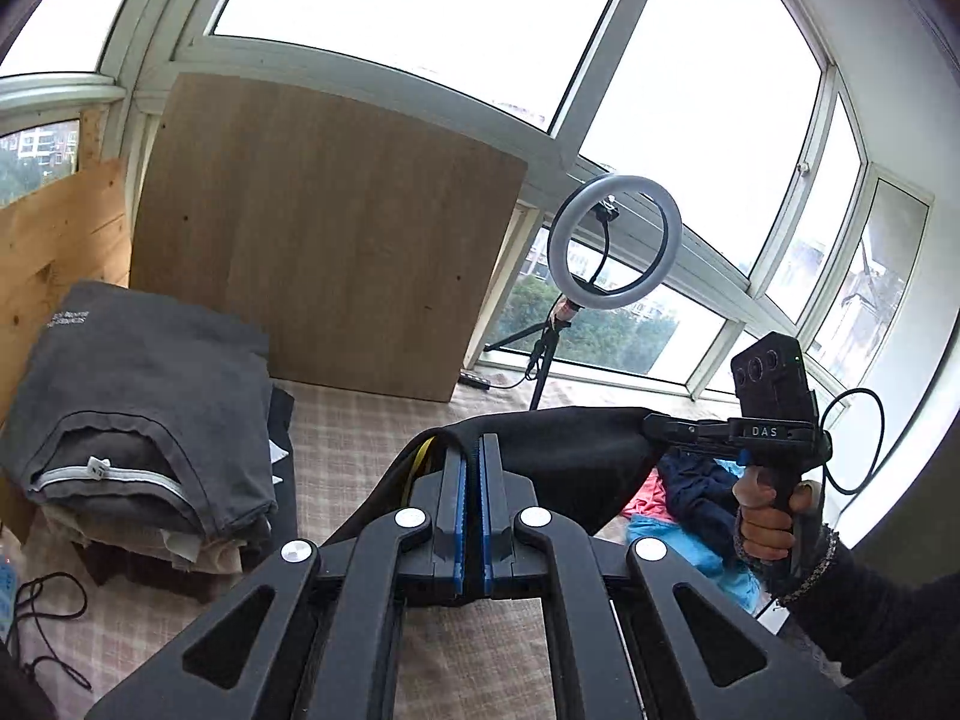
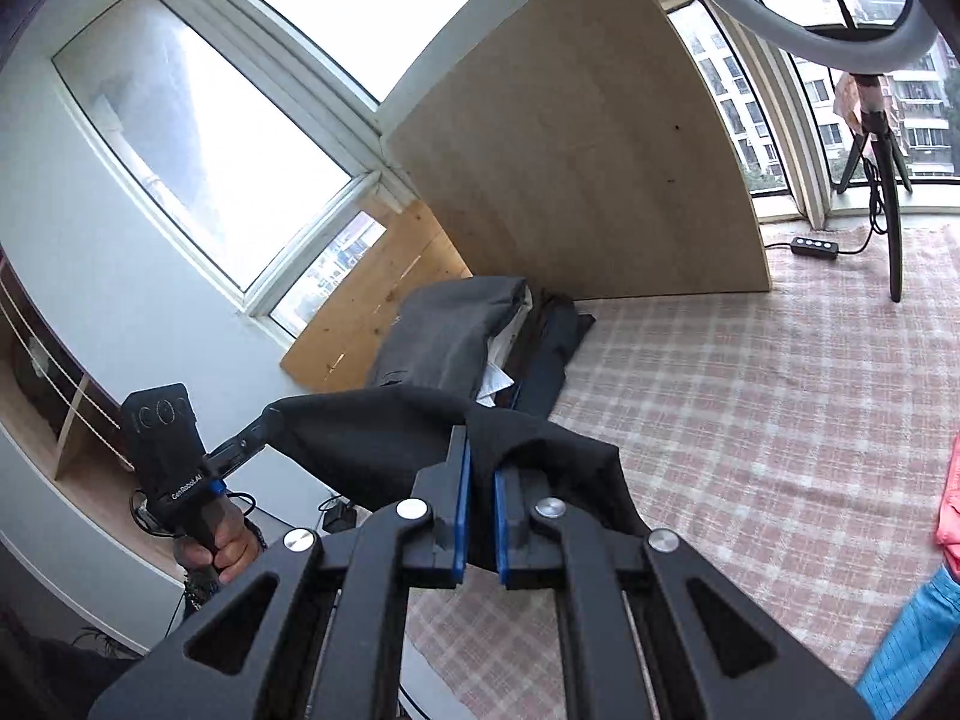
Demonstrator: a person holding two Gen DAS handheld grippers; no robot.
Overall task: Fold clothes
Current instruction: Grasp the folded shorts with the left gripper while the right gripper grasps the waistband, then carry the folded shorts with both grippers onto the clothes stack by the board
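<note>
Two grippers — left gripper (image 1: 478, 450) and right gripper (image 2: 477, 456) — each pinch an edge of the same black garment (image 1: 570, 450), its smooth cloth stretched between them above the checked pink bedspread (image 2: 750, 390). Both blue-padded jaws are clamped narrow on fabric. Folded grey clothes (image 1: 144, 396) form a soft stack beside the flat wooden board (image 1: 324, 228).
</note>
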